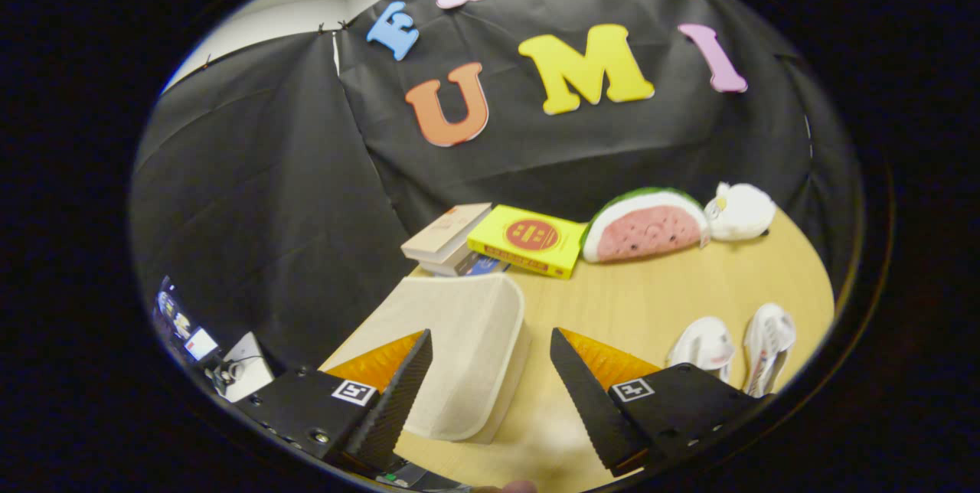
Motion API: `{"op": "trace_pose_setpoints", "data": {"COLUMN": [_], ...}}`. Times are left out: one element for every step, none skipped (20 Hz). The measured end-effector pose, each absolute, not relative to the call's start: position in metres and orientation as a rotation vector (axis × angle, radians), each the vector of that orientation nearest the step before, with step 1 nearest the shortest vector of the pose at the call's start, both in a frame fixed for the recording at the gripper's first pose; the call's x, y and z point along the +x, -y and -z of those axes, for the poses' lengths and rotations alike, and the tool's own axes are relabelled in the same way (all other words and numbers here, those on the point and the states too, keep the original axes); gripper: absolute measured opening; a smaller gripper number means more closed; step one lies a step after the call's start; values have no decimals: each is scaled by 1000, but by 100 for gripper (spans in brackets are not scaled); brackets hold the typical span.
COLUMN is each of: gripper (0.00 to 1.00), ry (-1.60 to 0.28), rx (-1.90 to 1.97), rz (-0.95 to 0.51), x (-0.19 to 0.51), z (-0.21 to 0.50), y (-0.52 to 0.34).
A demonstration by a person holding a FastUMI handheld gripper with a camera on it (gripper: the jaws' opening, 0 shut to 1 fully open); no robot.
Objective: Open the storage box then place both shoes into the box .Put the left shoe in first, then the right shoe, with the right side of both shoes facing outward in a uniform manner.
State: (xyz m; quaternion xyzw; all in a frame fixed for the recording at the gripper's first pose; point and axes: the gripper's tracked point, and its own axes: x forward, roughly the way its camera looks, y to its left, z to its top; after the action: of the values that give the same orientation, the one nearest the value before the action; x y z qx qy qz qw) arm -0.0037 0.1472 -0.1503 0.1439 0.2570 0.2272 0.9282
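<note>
Our gripper (pixel 490 370) gapes wide above the box (pixel 459 347); we see shoes (pixel 735 347) beside it, books (pixel 490 244) and plush toys (pixel 674 221) across the wooden tabletop (pixel 628 294).

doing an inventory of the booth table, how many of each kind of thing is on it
storage box: 1, lid closed, between the fingers of the open gripper
shoes: 2, white, one beside the other, beyond the right finger
books: 3, a yellow one, a tan one and one under it
plush toys: 2, a watermelon slice and a white one
total: 8
</note>
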Motion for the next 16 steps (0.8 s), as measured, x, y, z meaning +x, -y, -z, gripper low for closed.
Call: {"op": "trace_pose_setpoints", "data": {"gripper": [95, 96, 96, 96, 95, 95, 96, 95, 96, 95, 96, 97, 97, 96, 96, 95], "ry": [-602, -657, -695, -727, -750, -771, -795, -820, -850, -877, -909, -934, -953, -969, -974, -969], "rx": [322, 363, 400, 420, 431, 441, 455, 472, 486, 523, 578, 633, 675, 699, 707, 706], "rz": [-512, -534, -550, -558, -564, -571, -579, -588, -596, -610, -616, -620, -622, -624, -625, -626], "x": [-5, -4, -3, -3, -2, 0, 1, 1, 2, 0, 0, -1, -1, 0, 1, 2], "z": [166, 175, 183, 187, 191, 194, 200, 205, 213, 219, 222, 222, 223, 224, 224, 222], "y": [-158, -165, -171, -172, -176, -178, -181, -184, -187, -190, -193, -194, -195, -196, -196, -195]}}
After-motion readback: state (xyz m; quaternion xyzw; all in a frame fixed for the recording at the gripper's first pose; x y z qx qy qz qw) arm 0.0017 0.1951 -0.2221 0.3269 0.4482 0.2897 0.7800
